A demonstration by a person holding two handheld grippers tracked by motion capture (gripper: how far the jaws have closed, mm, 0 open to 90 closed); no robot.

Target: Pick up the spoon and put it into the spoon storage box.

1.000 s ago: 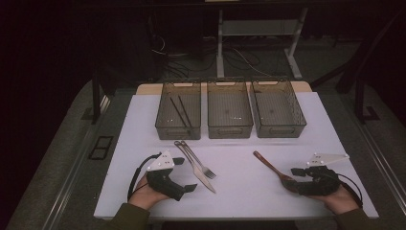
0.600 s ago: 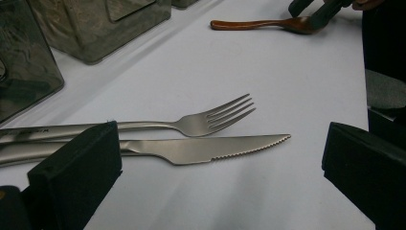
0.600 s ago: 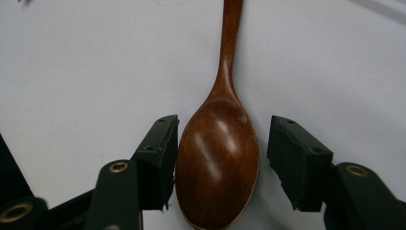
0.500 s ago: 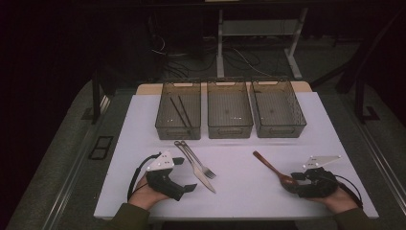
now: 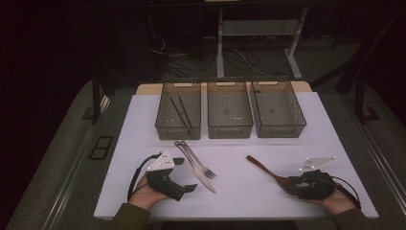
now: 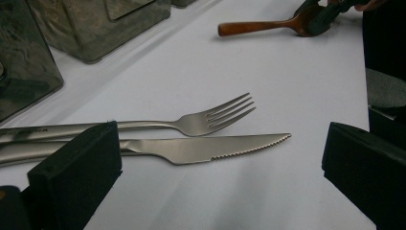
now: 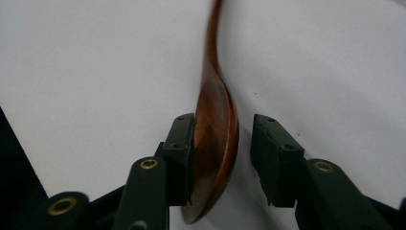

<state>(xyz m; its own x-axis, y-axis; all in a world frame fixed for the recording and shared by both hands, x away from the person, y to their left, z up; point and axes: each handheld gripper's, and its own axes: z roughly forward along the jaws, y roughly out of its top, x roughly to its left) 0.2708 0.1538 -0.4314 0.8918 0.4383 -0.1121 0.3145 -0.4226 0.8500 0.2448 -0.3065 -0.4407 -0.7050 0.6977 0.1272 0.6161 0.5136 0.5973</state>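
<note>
White worktop (image 5: 287, 143), dim room. We see the left gripper (image 5: 184, 175), fingers wide, beside the fork (image 6: 210, 117) and knife (image 6: 215, 148). The right gripper's (image 5: 287, 184) fingers (image 7: 179, 158) have just been narrowing around the wooden spoon's (image 7: 215, 139) bowl, one touching, one apart; we judge the rounded bowl may twist away. Bowl tip cut off.

Three mesh bins (image 5: 230, 127) side by side at table's far edge; chopsticks (image 5: 180, 111) in left bin.
</note>
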